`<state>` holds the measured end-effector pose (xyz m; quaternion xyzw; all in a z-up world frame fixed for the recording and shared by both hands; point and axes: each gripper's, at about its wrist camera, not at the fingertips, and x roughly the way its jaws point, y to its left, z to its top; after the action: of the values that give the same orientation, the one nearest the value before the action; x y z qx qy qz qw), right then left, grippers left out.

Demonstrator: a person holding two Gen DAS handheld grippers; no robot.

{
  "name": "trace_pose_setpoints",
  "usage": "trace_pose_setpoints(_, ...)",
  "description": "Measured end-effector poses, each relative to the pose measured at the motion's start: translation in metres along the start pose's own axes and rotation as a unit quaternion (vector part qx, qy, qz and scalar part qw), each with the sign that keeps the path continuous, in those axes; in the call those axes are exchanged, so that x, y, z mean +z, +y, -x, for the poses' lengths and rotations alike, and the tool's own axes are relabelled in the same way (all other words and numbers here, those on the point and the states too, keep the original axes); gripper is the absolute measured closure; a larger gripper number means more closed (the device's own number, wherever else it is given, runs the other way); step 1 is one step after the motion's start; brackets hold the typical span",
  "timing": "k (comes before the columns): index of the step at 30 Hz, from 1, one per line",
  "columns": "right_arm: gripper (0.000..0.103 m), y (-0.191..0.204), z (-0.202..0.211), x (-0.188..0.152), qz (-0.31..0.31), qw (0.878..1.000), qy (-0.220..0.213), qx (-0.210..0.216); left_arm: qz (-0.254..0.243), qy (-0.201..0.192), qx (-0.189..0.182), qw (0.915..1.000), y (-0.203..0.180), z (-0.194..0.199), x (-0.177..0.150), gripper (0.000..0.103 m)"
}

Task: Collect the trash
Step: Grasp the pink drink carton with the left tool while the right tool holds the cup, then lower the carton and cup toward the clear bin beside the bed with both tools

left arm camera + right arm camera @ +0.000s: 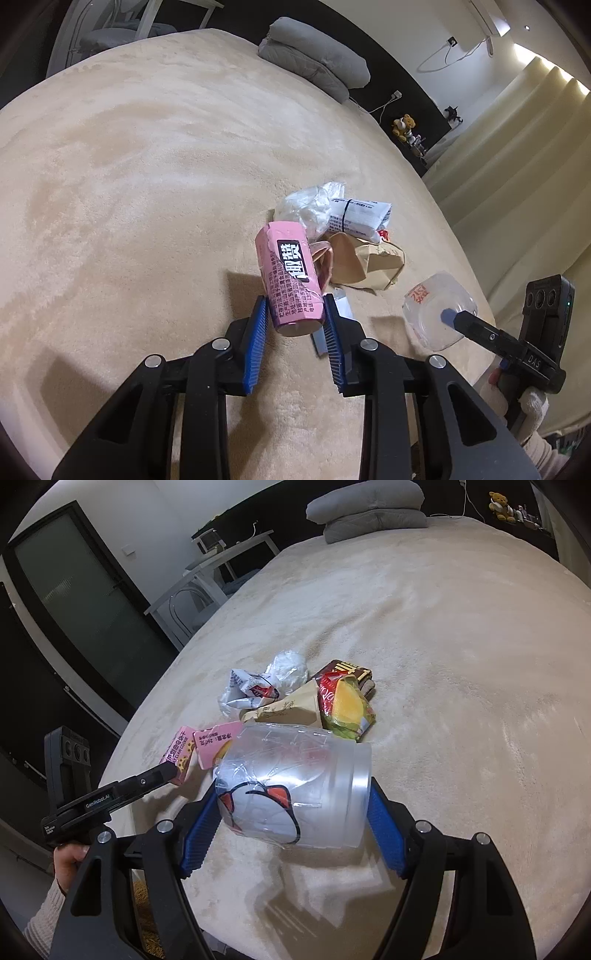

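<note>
Fingers of the left gripper pinch the pink cookie box, lifted just beside the trash pile on the bed; right gripper fingers clamp a clear plastic container near that pile, probably as a bin; its mouth is hard to make out.

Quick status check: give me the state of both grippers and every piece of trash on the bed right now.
Left gripper: shut on pink box.
Pink box: held, torn open.
Right gripper: shut on clear cup.
Clear cup: held, on its side.
Paper bag: crumpled, on the bed.
Plastic bag: crumpled, in the pile.
White wrapper: crumpled, in the pile.
Red wrapper: crumpled, beside paper bag.
</note>
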<state>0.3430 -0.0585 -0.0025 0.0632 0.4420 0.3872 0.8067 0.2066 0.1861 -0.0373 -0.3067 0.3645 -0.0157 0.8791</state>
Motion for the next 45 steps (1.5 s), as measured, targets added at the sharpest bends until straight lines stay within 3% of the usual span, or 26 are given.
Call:
trace_pose_setpoints(9, 0.029, 0.008, 0.038, -0.017, 0.031, 0.998, -0.055, -0.022, -0.014, -0.057, -0.003, 0.9983, -0.023, 0.036, -0.021, 0.075)
trace_pose_setpoints(20, 0.029, 0.021, 0.072, -0.057, 0.083, 0.991, -0.099, -0.024, -0.095, -0.101, -0.020, 0.9901, -0.058, 0.070, -0.055, 0.075)
trace_pose_setpoints(32, 0.029, 0.032, 0.115, -0.115, 0.092, 0.987, -0.130, -0.038, -0.109, -0.107, -0.045, 0.9872, -0.085, 0.092, -0.119, 0.075)
trace_pose_setpoints(45, 0.029, 0.044, 0.139, -0.183, 0.071, 0.989, -0.126, -0.038, -0.132, -0.111, -0.045, 0.9840, -0.105, 0.117, -0.177, 0.075)
